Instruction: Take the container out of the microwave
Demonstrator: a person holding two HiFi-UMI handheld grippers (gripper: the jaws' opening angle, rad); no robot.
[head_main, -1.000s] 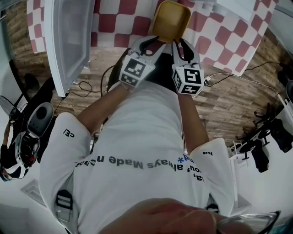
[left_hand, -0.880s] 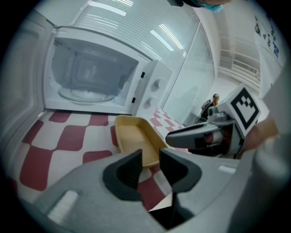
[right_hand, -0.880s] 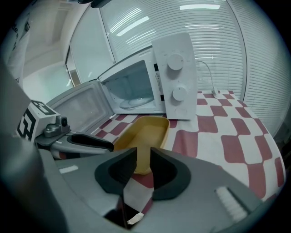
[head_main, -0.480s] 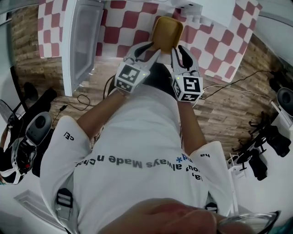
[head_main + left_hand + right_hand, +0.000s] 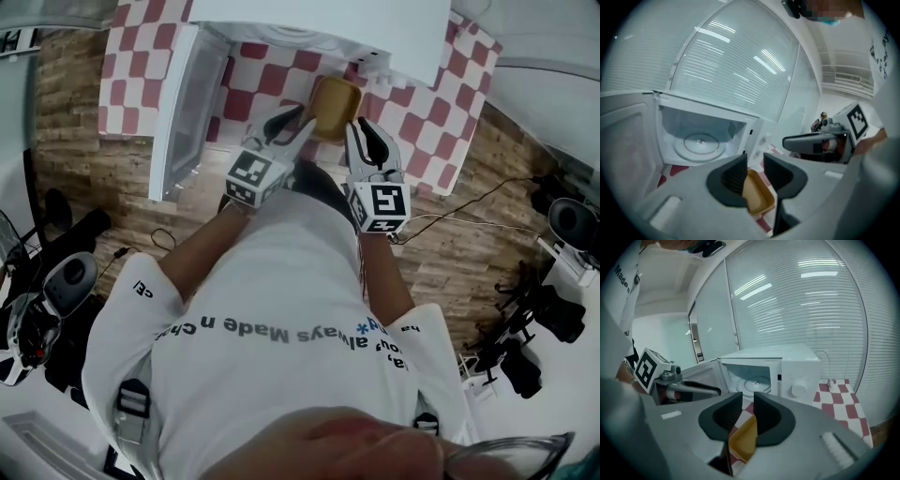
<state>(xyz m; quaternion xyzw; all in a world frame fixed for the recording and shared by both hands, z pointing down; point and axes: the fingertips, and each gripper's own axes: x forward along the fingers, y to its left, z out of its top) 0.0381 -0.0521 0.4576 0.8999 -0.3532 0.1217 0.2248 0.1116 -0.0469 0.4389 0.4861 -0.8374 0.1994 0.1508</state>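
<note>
Head view, container [image 5: 335,108] clear of microwave [image 5: 309,26]

We work in bright, even, cool light; pale streaks glare on the blinds [image 5: 820,301], fisheye bending darkens the corners, near foreground looks soft.

Setting: a staged kitchen corner in a lab or office room, not a home.

Evidence:
- White microwave [image 5: 801,369], door open, at 12 o'clock on a red-and-white checked bench cloth [image 5: 427,98].
- Wood-plank floor [image 5: 469,262] with a loose cable [image 5: 441,217] across it.
- Grey and dark equipment [image 5: 66,286] at 8 o'clock, more dark gear [image 5: 553,314] at 4 o'clock.
- Wall-wide window blinds [image 5: 815,301] behind the microwave.
</note>
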